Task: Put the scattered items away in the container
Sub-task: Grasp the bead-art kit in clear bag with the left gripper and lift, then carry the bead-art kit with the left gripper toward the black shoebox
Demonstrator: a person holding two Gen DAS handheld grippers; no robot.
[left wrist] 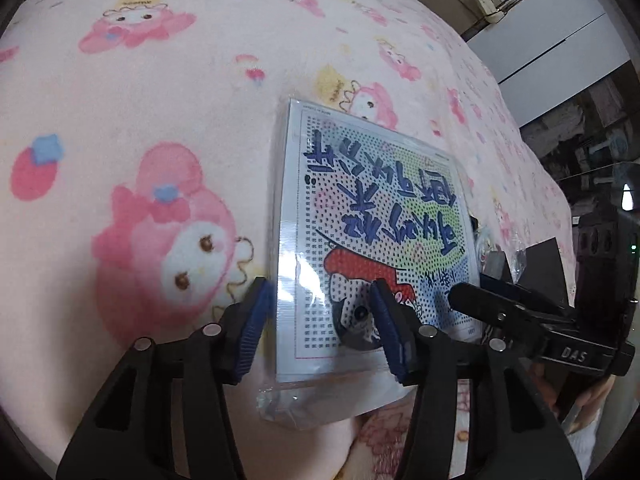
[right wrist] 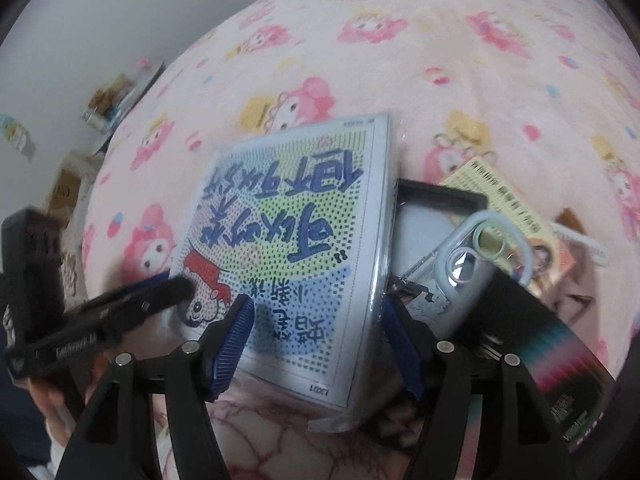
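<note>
A flat plastic-wrapped craft kit [left wrist: 372, 232] with a dotted colour picture and blue lettering lies on a pink cartoon-print blanket [left wrist: 140, 100]. My left gripper [left wrist: 320, 320] is open, its blue-padded jaws spread over the kit's near left edge. In the right wrist view the same kit [right wrist: 296, 248] lies between the open jaws of my right gripper [right wrist: 316, 336]. Right of the kit a black-rimmed box [right wrist: 440, 196] holds a grey phone case [right wrist: 464, 276]. The right gripper's body also shows in the left wrist view [left wrist: 520, 312], and the left gripper's body in the right wrist view [right wrist: 100, 320].
A yellow printed card [right wrist: 500, 196] and small loose items [right wrist: 580, 248] lie right of the box. A dark iridescent package [right wrist: 560, 360] sits at the near right. Furniture and boxes [left wrist: 480, 0] stand beyond the bed. Small boxes [right wrist: 108, 108] stand against a wall at the left.
</note>
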